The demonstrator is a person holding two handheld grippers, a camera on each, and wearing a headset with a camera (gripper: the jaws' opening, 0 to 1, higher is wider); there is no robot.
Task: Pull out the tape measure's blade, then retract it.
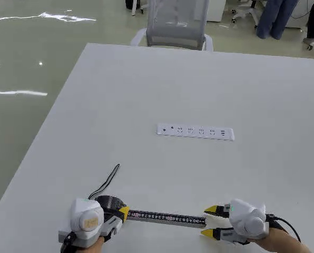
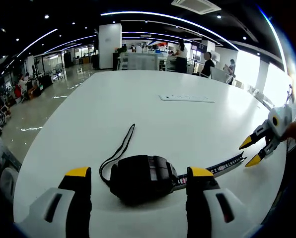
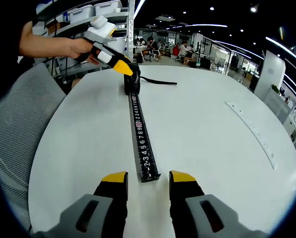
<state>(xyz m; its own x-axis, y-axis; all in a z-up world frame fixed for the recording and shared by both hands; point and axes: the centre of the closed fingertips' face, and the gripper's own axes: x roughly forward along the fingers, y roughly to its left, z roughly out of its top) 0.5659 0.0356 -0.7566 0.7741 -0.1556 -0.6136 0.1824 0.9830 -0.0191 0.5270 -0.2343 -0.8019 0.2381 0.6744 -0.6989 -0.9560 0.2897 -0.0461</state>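
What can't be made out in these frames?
- Left gripper grip on the tape measure: in the head view the gripper body covers it; in the left gripper view contact is unclear.
- Blade numbers: head view, too small to read.
- Power strip switch: head view, too small.

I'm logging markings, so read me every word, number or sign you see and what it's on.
"2 3 4 5 6 7 8 9": tape blade, near its free end; digits farther along are blurred.
Tape measure case: no readable label.
Power strip: markings too small to read.
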